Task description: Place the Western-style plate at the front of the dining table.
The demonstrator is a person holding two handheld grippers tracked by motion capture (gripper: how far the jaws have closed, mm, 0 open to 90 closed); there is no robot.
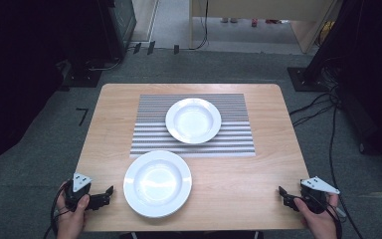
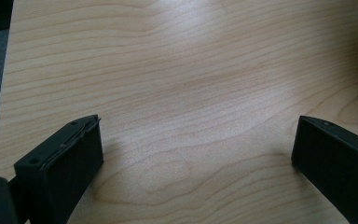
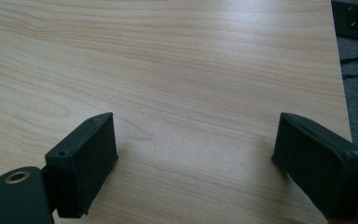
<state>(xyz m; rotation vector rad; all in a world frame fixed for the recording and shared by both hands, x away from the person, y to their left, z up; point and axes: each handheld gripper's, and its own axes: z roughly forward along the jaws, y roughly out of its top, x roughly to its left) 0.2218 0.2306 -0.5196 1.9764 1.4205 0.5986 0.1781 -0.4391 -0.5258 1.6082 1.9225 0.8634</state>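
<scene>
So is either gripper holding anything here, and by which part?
Nothing is held: the left gripper and the right gripper both stand open over bare table.

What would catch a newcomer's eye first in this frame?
Two white plates: the far plate sits on a striped placemat mid-table, and the near plate lies on bare wood just in front of it. At the near corners of the table, the left tool and right tool rest open, holding nothing.

A light wooden table (image 1: pixel 258 164) is set on grey carpet (image 1: pixel 40 144), with black cables (image 1: pixel 323 107) trailed across it and dark equipment at both sides.
</scene>
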